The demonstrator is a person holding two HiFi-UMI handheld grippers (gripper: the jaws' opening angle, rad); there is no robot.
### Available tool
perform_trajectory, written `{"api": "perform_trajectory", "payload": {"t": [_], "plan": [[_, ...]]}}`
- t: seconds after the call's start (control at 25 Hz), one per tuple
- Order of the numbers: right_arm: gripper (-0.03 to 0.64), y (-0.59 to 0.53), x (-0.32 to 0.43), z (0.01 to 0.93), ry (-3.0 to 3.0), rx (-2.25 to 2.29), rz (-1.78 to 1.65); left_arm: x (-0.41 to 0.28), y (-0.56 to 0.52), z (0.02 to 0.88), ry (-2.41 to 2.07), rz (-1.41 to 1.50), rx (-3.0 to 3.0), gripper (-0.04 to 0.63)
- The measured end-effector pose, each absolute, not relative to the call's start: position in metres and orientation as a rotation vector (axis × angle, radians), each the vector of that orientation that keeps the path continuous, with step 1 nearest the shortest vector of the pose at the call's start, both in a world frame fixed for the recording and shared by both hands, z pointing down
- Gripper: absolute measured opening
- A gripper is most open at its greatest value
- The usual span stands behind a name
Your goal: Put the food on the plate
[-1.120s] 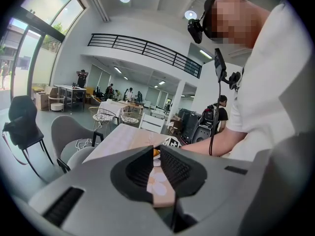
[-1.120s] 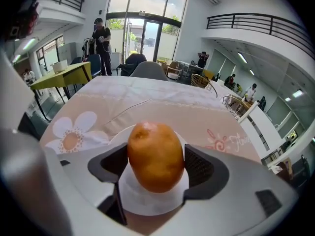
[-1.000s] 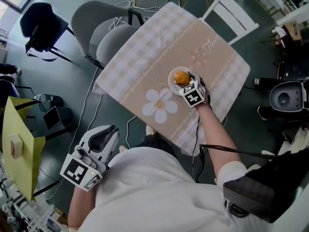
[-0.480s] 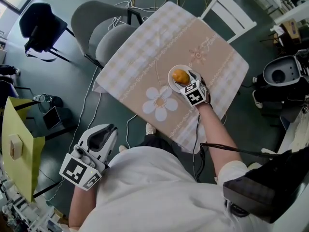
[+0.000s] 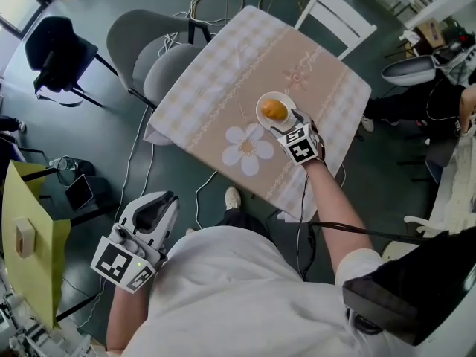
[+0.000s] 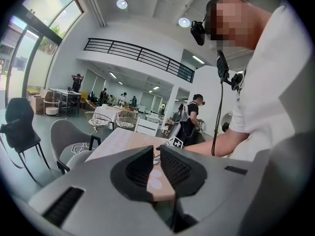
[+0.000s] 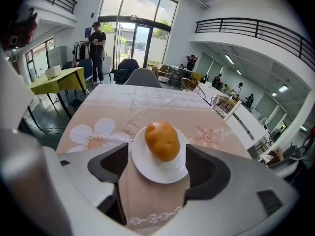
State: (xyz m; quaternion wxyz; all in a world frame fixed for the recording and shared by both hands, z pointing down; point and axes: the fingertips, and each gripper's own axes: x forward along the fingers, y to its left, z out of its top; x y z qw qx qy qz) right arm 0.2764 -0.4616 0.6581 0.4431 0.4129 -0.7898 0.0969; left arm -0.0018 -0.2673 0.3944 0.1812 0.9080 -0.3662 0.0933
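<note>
1. The food [image 7: 163, 140] was orange-brown, with faint darker specks.
2. The plate [image 7: 156, 175] was plain white.
3. The tablecloth [image 5: 223, 88] was beige down the middle and pale cream check along the edges. It carried a large white daisy [image 5: 248, 146] with a tan centre and a small pink flower motif [image 5: 296, 78].
4. The left gripper [image 6: 156, 154] and the right gripper [image 7: 158, 163] had light grey bodies and dark grey ribbed pads. Their marker cubes [image 5: 119, 265] bore black squares on white.
5. The nearest chairs [image 5: 160, 58] were grey, the slatted chair [image 5: 338, 17] white, and the far chair [image 5: 56, 50] dark navy.
6. The floor [image 5: 111, 140] was dark grey-green and the side table [image 5: 30, 229] yellow-green.
7. The person's shirt [image 5: 216, 296] was white.
</note>
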Motion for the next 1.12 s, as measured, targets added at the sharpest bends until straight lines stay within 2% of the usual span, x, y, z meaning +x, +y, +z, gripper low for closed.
{"api": "perform_trajectory", "payload": {"t": [0.24, 0.28, 0.4, 0.44, 0.72, 1.12], "plan": [[0.360, -0.409, 0.260, 0.626, -1.964, 1.151, 0.245, -0.030, -0.229, 0.391, -0.969, 0.238, 2.616, 0.051], [0.339, -0.397, 0.257, 0.620, -1.961, 1.176, 0.245, -0.036, -0.221, 0.390, -0.957, 0.234, 2.624, 0.051], [0.064, -0.359, 0.241, 0.600, -1.974, 1.266, 0.252, -0.052, -0.198, 0.389, -0.916, 0.221, 2.642, 0.051], [0.026, -0.345, 0.232, 0.594, -1.993, 1.284, 0.264, -0.057, -0.190, 0.390, -0.903, 0.219, 2.643, 0.051], [0.012, -0.228, 0.140, 0.567, -2.140, 1.241, 0.337, -0.089, -0.130, 0.398, -0.808, 0.210, 2.666, 0.047], [0.012, -0.101, 0.054, 0.511, -2.276, 1.177, 0.297, -0.116, -0.064, 0.413, -0.768, 0.251, 2.683, 0.011]]}}
